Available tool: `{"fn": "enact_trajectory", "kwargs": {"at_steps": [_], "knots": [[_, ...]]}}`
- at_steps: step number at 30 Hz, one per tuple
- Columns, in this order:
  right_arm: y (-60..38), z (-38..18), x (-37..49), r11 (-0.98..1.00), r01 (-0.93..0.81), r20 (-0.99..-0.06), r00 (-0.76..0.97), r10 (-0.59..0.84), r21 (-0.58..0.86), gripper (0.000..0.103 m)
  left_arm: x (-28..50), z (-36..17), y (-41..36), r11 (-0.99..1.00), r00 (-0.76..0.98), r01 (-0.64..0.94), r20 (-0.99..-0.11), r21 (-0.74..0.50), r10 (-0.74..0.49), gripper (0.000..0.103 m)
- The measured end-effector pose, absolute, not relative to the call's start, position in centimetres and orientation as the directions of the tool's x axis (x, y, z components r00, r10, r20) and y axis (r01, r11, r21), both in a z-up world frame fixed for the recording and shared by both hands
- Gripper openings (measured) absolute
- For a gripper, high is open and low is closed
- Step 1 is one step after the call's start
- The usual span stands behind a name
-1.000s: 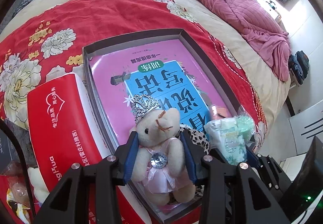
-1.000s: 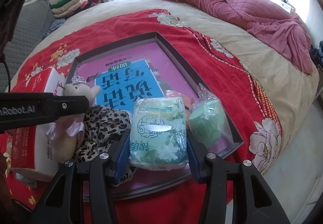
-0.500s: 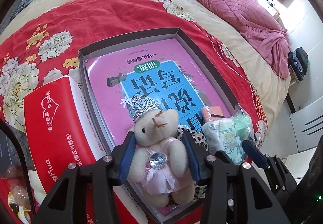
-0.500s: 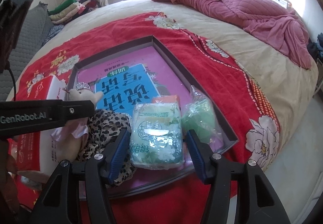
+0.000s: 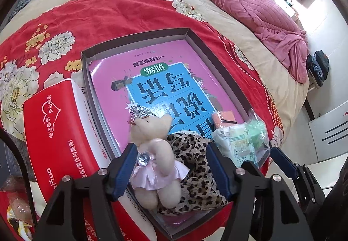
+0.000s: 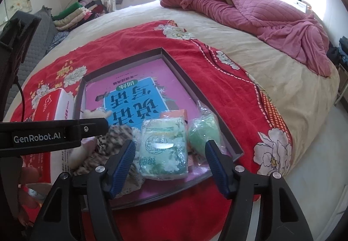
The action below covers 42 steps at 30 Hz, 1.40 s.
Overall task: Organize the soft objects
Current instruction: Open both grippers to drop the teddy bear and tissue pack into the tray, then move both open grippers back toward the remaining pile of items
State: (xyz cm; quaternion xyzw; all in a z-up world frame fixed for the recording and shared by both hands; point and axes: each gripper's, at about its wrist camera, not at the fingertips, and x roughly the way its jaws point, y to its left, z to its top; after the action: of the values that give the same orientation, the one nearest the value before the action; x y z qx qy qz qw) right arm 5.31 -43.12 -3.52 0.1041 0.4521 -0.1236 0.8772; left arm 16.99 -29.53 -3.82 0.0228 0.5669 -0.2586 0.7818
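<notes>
A dark shallow box (image 5: 219,54) (image 6: 187,76) lies on the red bedspread with a pink and blue book (image 5: 165,88) (image 6: 134,97) inside. A cream teddy bear (image 5: 154,154) with a crown and pink dress lies tilted at the box's near end, beside a leopard-print cloth (image 5: 195,167) (image 6: 113,138). My left gripper (image 5: 171,167) is open, its fingers apart from the bear. A green tissue pack (image 6: 163,149) (image 5: 237,145) and a green item in clear wrap (image 6: 202,132) lie in the box. My right gripper (image 6: 170,162) is open around the pack without touching it.
A red tissue box (image 5: 56,132) (image 6: 50,106) stands left of the dark box. A rumpled pink quilt (image 6: 250,8) lies at the far right of the bed. Folded clothes (image 6: 76,12) are stacked at the back left. The bed's edge and floor are at right.
Both grippers have opened and drawn back. The bear, let go, has tipped sideways against the leopard cloth. The tissue pack, let go, rests in the box.
</notes>
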Motion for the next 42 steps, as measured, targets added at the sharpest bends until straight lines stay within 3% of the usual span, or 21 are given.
{"fn": "enact_trajectory", "kwargs": {"at_steps": [9, 21, 42], "knots": [[-43.2, -3.0, 5.0, 0.945, 0.321, -0.819, 0.557, -0.140, 0.057, 0.069, 16.6, -3.2, -28.9, 0.866, 0.225, 0.415, -0.892, -0.277, -0.393, 0.070], [-43.2, -2.0, 4.5, 0.938, 0.345, -0.815, 0.553, -0.174, 0.034, 0.073, 15.5, -0.6, -28.3, 0.878, 0.304, 0.434, -0.885, -0.202, -0.354, 0.086], [-42.9, 0.8, 3.2, 0.925, 0.380, -0.790, 0.571, -0.224, 0.013, 0.074, 12.1, 2.3, -26.1, 0.885, 0.393, 0.454, -0.867, -0.107, -0.307, 0.087]]}}
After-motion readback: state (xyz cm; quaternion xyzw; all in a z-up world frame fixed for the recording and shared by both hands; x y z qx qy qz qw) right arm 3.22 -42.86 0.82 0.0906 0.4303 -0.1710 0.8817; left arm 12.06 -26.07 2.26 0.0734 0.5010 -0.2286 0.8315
